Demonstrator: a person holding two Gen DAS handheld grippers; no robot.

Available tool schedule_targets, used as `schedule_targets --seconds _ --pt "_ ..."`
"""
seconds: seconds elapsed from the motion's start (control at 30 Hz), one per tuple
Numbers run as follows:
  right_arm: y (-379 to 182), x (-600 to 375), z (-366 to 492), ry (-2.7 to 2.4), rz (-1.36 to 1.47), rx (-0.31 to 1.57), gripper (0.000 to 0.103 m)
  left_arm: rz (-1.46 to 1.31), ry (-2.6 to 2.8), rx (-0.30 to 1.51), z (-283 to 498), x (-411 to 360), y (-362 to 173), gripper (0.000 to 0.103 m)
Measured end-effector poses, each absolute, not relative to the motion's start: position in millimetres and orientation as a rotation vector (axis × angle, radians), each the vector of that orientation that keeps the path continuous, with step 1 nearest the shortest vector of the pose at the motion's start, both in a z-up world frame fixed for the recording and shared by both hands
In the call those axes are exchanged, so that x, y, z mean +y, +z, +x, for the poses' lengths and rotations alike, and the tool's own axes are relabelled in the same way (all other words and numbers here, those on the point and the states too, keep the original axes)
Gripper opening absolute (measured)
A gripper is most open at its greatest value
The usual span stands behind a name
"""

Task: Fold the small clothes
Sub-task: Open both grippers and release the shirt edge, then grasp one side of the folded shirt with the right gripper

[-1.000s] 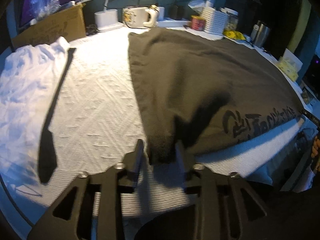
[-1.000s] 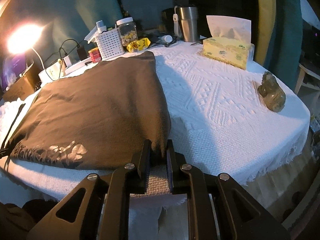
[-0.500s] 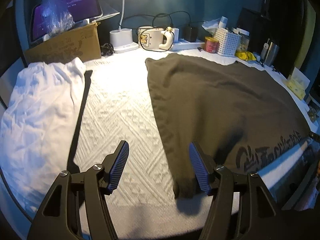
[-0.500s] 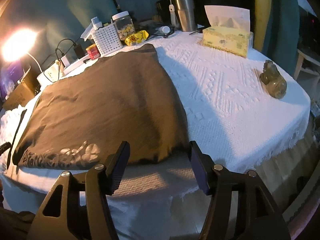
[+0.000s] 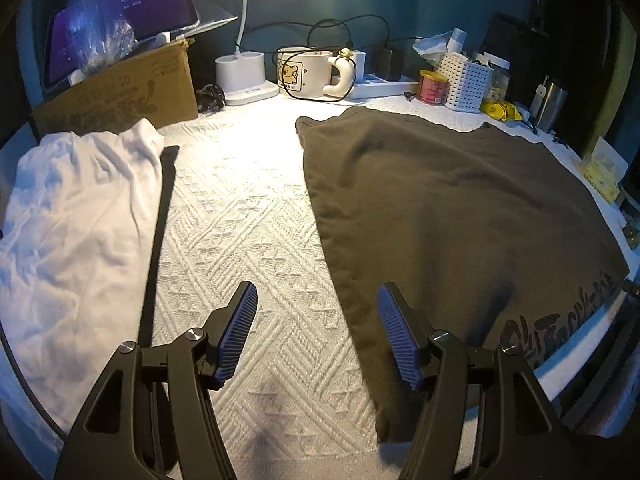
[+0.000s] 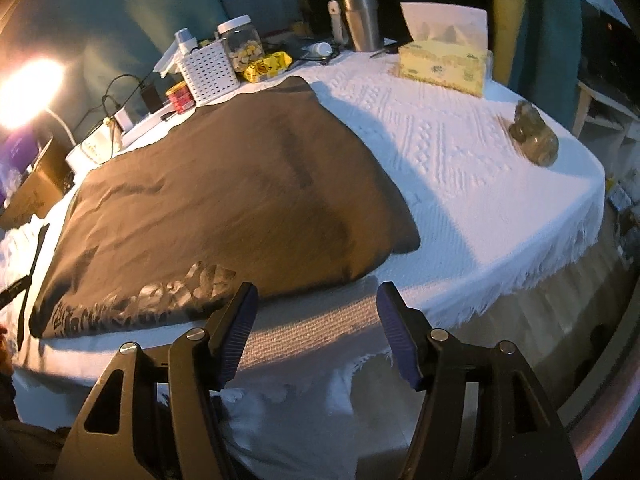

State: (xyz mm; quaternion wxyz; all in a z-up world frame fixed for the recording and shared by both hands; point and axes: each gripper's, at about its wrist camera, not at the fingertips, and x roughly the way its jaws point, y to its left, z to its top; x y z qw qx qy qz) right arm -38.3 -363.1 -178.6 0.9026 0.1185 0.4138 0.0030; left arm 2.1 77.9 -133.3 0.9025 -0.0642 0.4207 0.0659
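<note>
A dark olive garment [image 5: 448, 216] with printed lettering lies spread flat on the white textured tablecloth [image 5: 240, 220]; it also shows in the right wrist view [image 6: 224, 208]. My left gripper [image 5: 318, 320] is open and empty, hovering above the garment's near left edge. My right gripper [image 6: 318, 316] is open and empty, above the table's front edge just off the garment's near right corner. A white garment [image 5: 76, 216] lies crumpled at the left, with a black strap [image 5: 160, 236] beside it.
Along the back stand a cardboard box [image 5: 120, 96], a mug [image 5: 308, 72], a white basket [image 5: 468, 80], a red can [image 5: 432, 86], a steel tumbler [image 6: 360, 16] and a tissue box [image 6: 444, 64]. A small stone figure [image 6: 534, 136] sits at the right.
Both grippers were shut on the dark garment's near corners a second ago. They have opened, let go and drawn back and up. The garment now lies flat.
</note>
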Motion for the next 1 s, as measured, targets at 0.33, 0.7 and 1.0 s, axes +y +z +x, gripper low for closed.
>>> schedule_targets --seconds 0.33,0.7,1.0 --pt "-178 -370 -8 0.007 0.404 0.814 0.076 -0.178 0.105 0.893 17 93 -140 0.063" --pt "-177 -352 49 0.057 0.408 0.780 0.076 -0.211 0.159 0.930 34 109 -148 0.063" --pt "-176 -341 95 0.055 0.342 0.785 0.076 -0.230 0.169 0.949 54 116 -150 0.063"
